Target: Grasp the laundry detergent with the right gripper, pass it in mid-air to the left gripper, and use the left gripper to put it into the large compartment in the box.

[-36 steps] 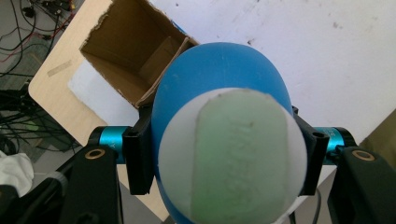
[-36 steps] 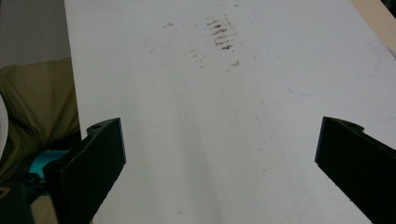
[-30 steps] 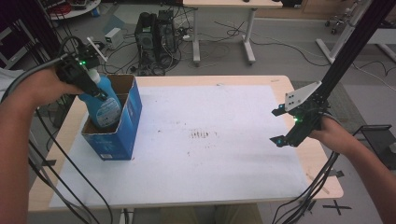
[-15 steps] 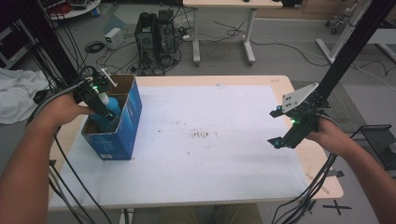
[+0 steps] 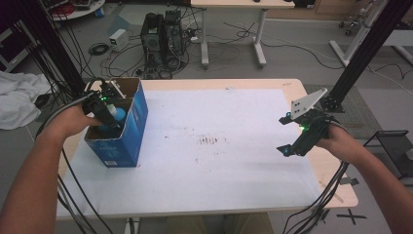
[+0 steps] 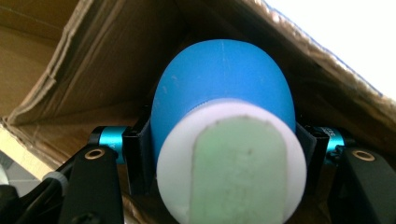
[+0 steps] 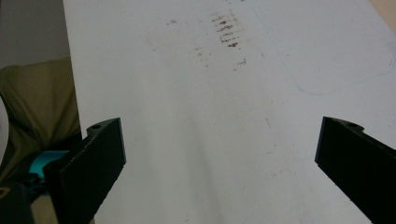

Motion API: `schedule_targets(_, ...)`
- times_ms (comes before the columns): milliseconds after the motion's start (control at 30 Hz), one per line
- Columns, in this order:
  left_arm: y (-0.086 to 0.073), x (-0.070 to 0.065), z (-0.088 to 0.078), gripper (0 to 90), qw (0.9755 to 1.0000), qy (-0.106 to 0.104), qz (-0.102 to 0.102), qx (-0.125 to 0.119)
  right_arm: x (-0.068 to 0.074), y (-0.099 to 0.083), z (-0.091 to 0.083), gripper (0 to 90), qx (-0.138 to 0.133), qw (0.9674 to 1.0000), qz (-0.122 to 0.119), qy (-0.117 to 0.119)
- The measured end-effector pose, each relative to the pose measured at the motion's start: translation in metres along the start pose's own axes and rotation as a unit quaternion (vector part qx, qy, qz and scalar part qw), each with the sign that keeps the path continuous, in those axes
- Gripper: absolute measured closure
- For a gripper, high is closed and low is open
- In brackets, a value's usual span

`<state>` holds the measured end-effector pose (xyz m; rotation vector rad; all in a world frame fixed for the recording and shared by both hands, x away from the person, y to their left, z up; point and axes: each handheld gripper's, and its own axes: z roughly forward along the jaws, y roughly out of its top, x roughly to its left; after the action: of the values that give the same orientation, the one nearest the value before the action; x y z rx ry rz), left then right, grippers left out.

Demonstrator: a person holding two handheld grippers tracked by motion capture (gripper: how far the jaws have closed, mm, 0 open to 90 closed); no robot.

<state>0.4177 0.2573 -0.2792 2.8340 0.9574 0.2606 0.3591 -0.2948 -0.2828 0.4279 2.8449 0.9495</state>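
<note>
**Operator:** Tongs status first, please: what does each one have?

**Technician:** Your left gripper [image 5: 104,113] is clamped on the blue bottle [image 6: 223,100]; in the left gripper view both jaws press the bottle's flanks just behind its white cap [image 6: 231,161], which points toward the camera. Your right gripper [image 5: 298,136] stands wide apart with nothing between the jaws, hovering over the white mat [image 7: 196,116] near the table's right edge.

**Operator:** Where is the bottle now?

**Technician:** It sits inside the open blue cardboard box [image 5: 127,141] at the table's [image 5: 292,87] left edge, toward the far left corner. From above, the bottle top [image 5: 118,115] shows just below the box rim. Whether its base rests on the box floor cannot be told.

**Operator:** How do you want the placement finished?

**Technician:** Judging by the grip, the step in hand is setting the bottle down in the box. Lower until you feel the base settle, then part the jaws only enough to free the flanks. Lift straight up, so that neither jaw catches the cardboard flap [image 6: 51,70] or tips the bottle. Keep your right gripper parked well apart.
</note>
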Motion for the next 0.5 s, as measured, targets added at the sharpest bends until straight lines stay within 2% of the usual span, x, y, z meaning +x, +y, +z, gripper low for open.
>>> schedule_targets(100, 0.0021, -0.0018, 0.0028, 38.0, 0.9999, 0.001, -0.014, -0.009, 0.0, -0.0008, 0.001, 0.8, 0.002, 1.0, 0.0, 0.001)
schedule_targets(133, 0.0035, 0.0015, 0.0007, 38.0, 0.9999, 0.0, 0.011, 0.012, 0.0001, -0.001, 0.0011, 0.8, 0.001, 1.0, 0.002, 0.001)
schedule_targets(167, 0.0041, -0.0013, 0.0037, 38.0, 0.9999, 0.001, -0.009, -0.007, 0.0001, -0.0012, 0.0015, 0.8, 0.0, 1.0, 0.001, 0.002)
schedule_targets(233, 0.0066, 0.0019, 0.0017, 37.9, 0.9998, 0.0, 0.014, 0.014, 0.0001, -0.0009, 0.0019, 0.8, 0.002, 1.0, -0.002, 0.004)
schedule_targets(267, 0.0074, 0.0013, 0.0016, 37.9, 0.9998, -0.003, 0.01, 0.017, 0.0004, -0.0008, 0.0021, 0.8, 0.002, 1.0, -0.002, 0.004)
schedule_targets(300, 0.0072, -0.0015, 0.0044, 37.9, 1.0, -0.001, -0.009, -0.003, 0.0011, -0.0006, 0.0023, 0.8, 0.001, 1.0, 0.001, 0.003)
schedule_targets(333, 0.0072, -0.0015, 0.0044, 37.9, 1.0, -0.001, -0.009, -0.003, 0.0011, -0.0006, 0.0023, 0.8, 0.001, 1.0, 0.001, 0.003)
schedule_targets(367, 0.0074, 0.0032, 0.0011, 37.9, 0.9996, -0.004, 0.018, 0.023, 0.001, -0.0005, 0.0022, 0.8, 0.002, 1.0, -0.002, 0.004)
schedule_targets(433, 0.0053, -0.0007, 0.0046, 37.8, 0.9999, -0.003, -0.015, -0.006, 0.0017, -0.0003, 0.0024, 0.8, -0.001, 1.0, -0.002, 0.006)
schedule_targets(467, 0.0054, 0.003, 0.0015, 37.7, 0.9998, -0.004, 0.011, 0.017, 0.0017, -0.0004, 0.0026, 0.8, -0.001, 1.0, -0.003, 0.007)
schedule_targets(500, 0.0052, 0.004, 0.0008, 37.7, 0.9997, -0.004, 0.016, 0.02, 0.0016, -0.0003, 0.0029, 0.8, 0.0, 1.0, -0.005, 0.008)
